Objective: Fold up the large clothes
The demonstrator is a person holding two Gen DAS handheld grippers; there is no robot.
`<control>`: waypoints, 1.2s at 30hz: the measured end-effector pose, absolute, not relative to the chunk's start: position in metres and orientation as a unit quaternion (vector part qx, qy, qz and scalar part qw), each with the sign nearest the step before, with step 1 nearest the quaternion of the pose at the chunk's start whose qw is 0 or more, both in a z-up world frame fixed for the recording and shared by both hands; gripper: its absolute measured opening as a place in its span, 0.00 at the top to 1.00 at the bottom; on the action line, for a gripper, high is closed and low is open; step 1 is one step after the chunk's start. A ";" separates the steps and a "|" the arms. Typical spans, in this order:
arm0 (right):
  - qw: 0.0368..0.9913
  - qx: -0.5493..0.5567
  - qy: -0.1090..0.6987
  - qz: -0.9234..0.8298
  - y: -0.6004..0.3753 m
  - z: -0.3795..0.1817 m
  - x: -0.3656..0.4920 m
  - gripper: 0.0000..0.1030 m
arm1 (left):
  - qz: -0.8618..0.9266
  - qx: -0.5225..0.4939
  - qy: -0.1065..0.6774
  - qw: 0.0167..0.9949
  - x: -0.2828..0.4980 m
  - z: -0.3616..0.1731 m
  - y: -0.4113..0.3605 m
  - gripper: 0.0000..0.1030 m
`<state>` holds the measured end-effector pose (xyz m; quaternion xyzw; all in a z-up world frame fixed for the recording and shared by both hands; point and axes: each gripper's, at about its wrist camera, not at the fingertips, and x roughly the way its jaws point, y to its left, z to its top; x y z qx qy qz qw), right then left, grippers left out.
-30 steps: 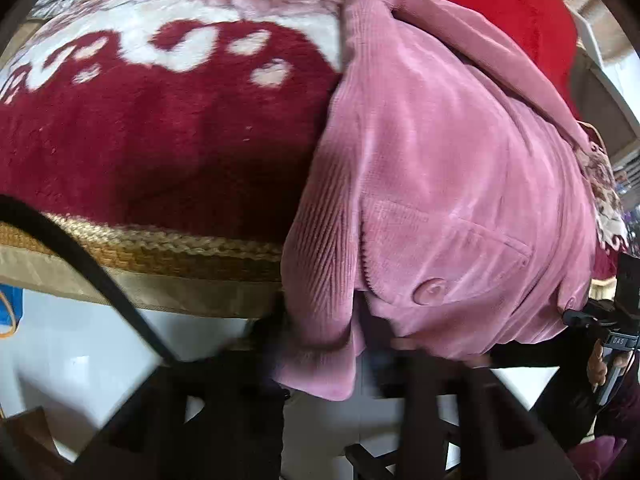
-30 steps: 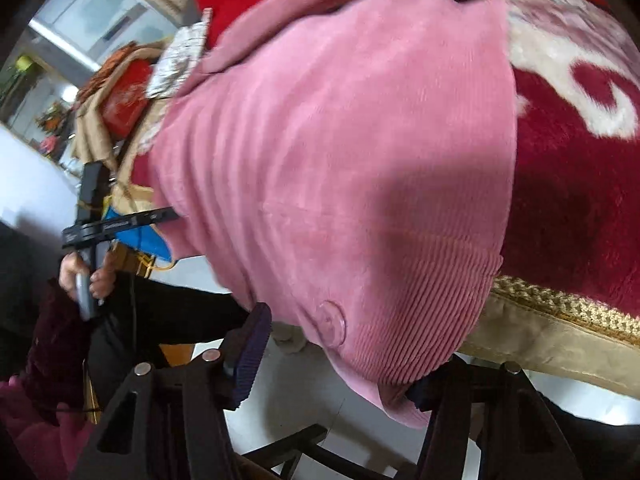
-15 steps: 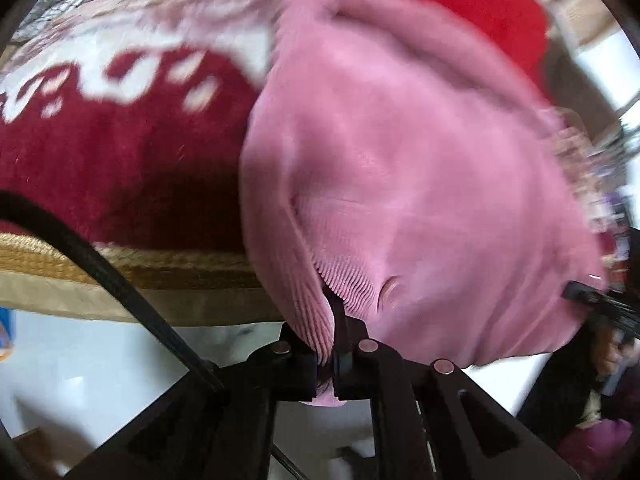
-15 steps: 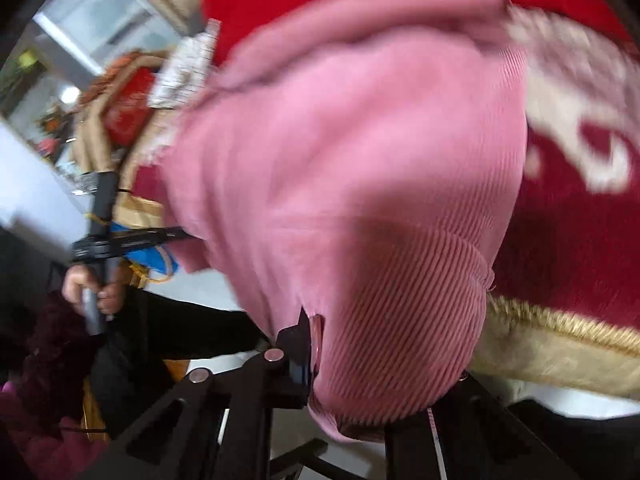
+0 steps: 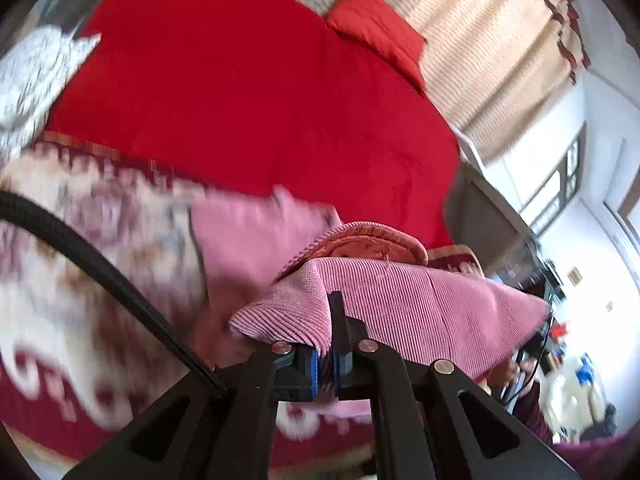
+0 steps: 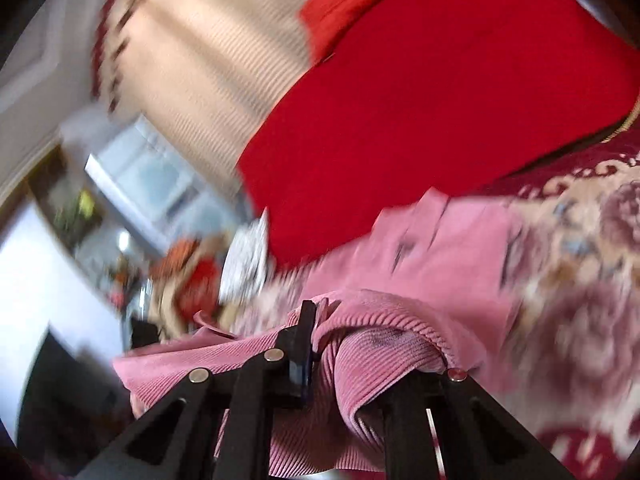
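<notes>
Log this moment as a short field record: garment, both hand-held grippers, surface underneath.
garment: pink corduroy jacket, hem edge raised, the rest lying on the bed
left hand-held gripper: shut on the jacket's hem
right hand-held gripper: shut on the jacket's hem
surface: patterned maroon and cream blanket, with a plain red cover beyond it
background: striped curtain behind the bed
image quality: motion blur in both wrist views

blurred: blanket (image 5: pixel 100 280) pattern, room behind (image 6: pixel 120 220) | hidden: garment (image 5: pixel 400 300) hem inside left gripper (image 5: pixel 330 344); right gripper (image 6: pixel 320 344) far finger under cloth | cut off: person's hand (image 5: pixel 508 376) by garment
</notes>
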<state>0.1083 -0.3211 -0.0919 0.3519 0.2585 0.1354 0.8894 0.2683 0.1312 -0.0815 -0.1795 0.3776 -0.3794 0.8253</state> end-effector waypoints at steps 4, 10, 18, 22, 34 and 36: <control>0.838 0.461 0.271 0.106 -0.368 -0.140 0.193 0.88 | -0.322 -0.187 0.403 0.836 0.351 -0.106 0.092 0.95; 0.745 0.565 0.340 0.099 -0.421 -0.216 0.263 0.82 | -0.250 -0.260 0.467 0.807 0.425 -0.203 0.064 0.95; 0.684 0.670 0.267 0.109 -0.475 -0.239 0.278 0.19 | -0.233 -0.381 0.457 0.770 0.440 -0.208 0.077 0.91; 0.762 0.613 0.193 0.080 -0.478 -0.194 0.251 0.14 | -0.233 -0.384 0.397 0.800 0.413 -0.173 0.085 0.76; 0.881 0.256 0.376 0.130 -0.303 -0.137 0.262 0.59 | -0.143 -0.312 0.331 0.879 0.314 -0.140 0.082 0.15; 0.871 0.218 0.417 0.142 -0.274 -0.150 0.274 0.60 | -0.142 -0.287 0.353 0.879 0.317 -0.145 0.074 0.15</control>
